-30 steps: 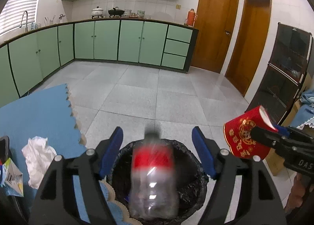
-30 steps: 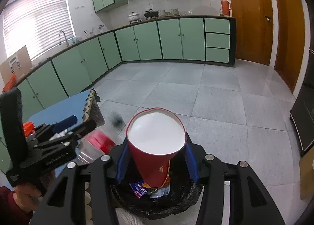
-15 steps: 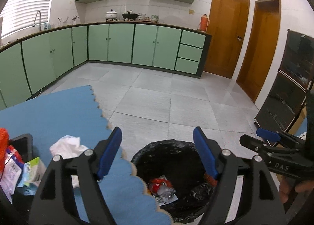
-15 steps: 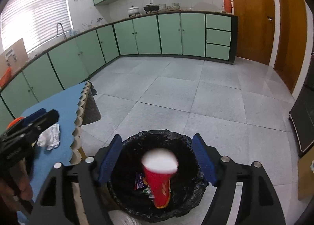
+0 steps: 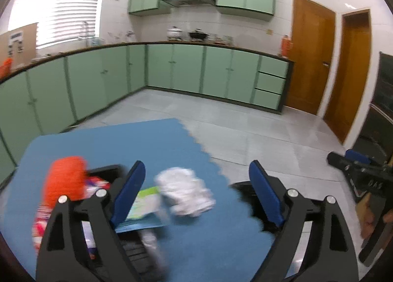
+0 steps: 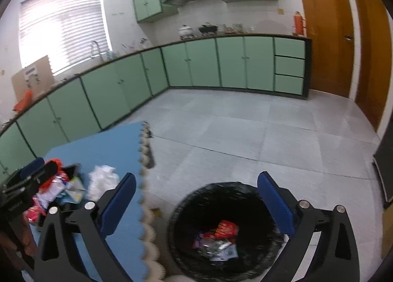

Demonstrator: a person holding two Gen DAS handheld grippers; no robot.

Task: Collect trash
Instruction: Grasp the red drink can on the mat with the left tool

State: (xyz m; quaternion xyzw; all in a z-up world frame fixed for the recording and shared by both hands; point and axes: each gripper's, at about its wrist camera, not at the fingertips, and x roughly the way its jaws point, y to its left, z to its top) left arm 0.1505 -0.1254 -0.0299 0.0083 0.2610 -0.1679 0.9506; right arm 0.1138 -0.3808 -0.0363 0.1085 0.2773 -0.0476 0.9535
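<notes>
My left gripper (image 5: 196, 169) hangs over the blue table mat (image 5: 110, 149), its jaws opening with nothing between them. Just below its fingers lies a crumpled white tissue (image 5: 186, 191) beside a green-and-white packet (image 5: 145, 205). A black tray (image 5: 105, 171) of mixed wrappers with an orange item (image 5: 65, 181) sits at the left. My right gripper (image 6: 197, 176) is above the black-bagged bin (image 6: 245, 188), its jaws also opening and empty. In the bin lie the red cup (image 6: 226, 228) and other trash. The left gripper (image 6: 36, 169) shows above the wrapper pile (image 6: 56, 191).
The bin stands on the tiled floor right beside the table's scalloped edge (image 6: 147, 220). Green cabinets (image 5: 172, 70) run along the far walls, with two wooden doors (image 5: 312, 61) to the right. The right gripper (image 5: 353, 166) shows at the right edge of the left wrist view.
The bottle left my left gripper and the red cup left my right gripper; both fell into the bin. My left gripper swung left over the table; both jaws spread wider.
</notes>
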